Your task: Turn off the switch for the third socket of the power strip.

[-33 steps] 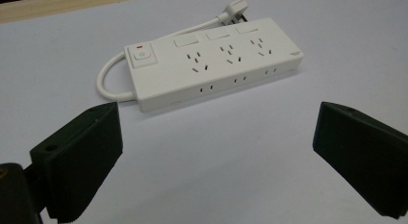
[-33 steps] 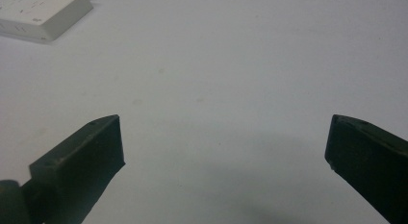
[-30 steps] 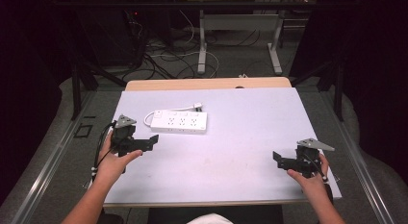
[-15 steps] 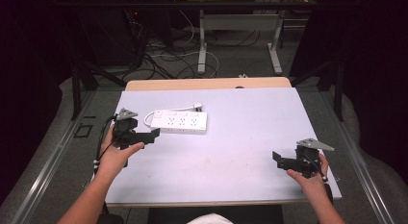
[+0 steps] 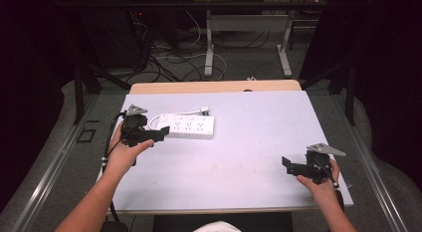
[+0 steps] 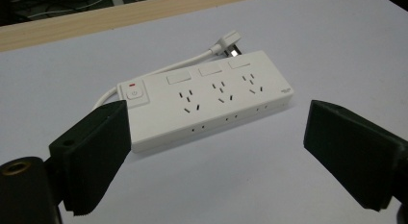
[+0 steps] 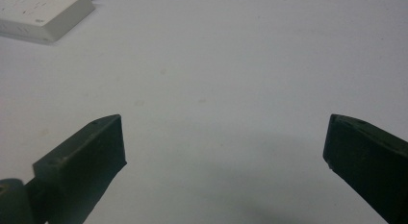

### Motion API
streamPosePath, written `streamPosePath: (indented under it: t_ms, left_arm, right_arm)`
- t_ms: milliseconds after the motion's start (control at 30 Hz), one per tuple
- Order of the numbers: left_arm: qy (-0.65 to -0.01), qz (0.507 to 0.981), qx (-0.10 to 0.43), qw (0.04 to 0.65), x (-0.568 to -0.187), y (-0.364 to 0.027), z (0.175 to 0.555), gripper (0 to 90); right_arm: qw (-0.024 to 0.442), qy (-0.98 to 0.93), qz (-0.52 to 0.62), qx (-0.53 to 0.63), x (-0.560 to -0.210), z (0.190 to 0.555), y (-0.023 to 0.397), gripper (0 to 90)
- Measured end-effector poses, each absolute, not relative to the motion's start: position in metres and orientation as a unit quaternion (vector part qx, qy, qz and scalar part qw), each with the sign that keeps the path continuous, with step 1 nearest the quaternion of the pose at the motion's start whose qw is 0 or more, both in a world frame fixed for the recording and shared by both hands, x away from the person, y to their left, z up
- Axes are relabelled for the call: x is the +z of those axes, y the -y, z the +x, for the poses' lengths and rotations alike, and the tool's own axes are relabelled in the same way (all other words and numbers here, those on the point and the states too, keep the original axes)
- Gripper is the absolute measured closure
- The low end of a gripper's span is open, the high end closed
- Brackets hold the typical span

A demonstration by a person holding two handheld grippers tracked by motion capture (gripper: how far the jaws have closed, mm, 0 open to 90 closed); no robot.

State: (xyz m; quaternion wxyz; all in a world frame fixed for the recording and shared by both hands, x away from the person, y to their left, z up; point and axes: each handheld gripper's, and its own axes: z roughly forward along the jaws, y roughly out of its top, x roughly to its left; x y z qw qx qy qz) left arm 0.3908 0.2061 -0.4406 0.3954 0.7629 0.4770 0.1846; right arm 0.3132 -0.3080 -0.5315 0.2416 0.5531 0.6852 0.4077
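A white power strip [image 5: 186,125] with three sockets lies flat on the left half of the table, its cord and plug [image 6: 230,43] curled behind it. My left gripper [image 5: 158,135] hovers at the strip's near left end, open. In the left gripper view the power strip [image 6: 207,96] lies just beyond the left gripper [image 6: 216,137], whose jaws stand wide apart with nothing between them. My right gripper [image 5: 288,165] rests near the table's front right corner, open over bare surface. The right gripper [image 7: 223,142] holds nothing, and a corner of the power strip [image 7: 43,15] shows far off.
The white tabletop [image 5: 249,142] ends in a wooden strip [image 5: 214,86] at the back. Beyond it are another table's legs [image 5: 209,48] and loose cables [image 5: 169,53] on the floor. Dark frame bars [image 5: 79,87] stand at both sides.
My left gripper has moved forward and right, from the table's left edge up to the power strip's near end. The right gripper has stayed put.
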Motion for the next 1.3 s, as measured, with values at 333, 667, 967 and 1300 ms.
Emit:
streamPosePath:
  t_ms: [333,667,967,1300]
  left_arm:
    - [-0.479,0.759,0.179,0.404,-0.432,-0.196,0.402,15.9]
    - [-0.479,0.76,0.173,0.403,-0.428,-0.188,0.413,16.6]
    - [-0.484,0.756,0.163,0.41,-0.425,-0.181,0.423,16.9]
    - [-0.488,0.756,0.158,0.408,-0.427,-0.172,0.438,17.4]
  right_arm:
    - [0.243,-0.684,0.553,0.408,-0.531,0.313,0.307,0.4]
    - [0.24,-0.685,0.553,0.409,-0.531,0.313,0.308,2.3]
    - [0.241,-0.685,0.554,0.408,-0.531,0.313,0.305,5.6]
    - [0.239,-0.682,0.557,0.409,-0.532,0.313,0.305,6.7]
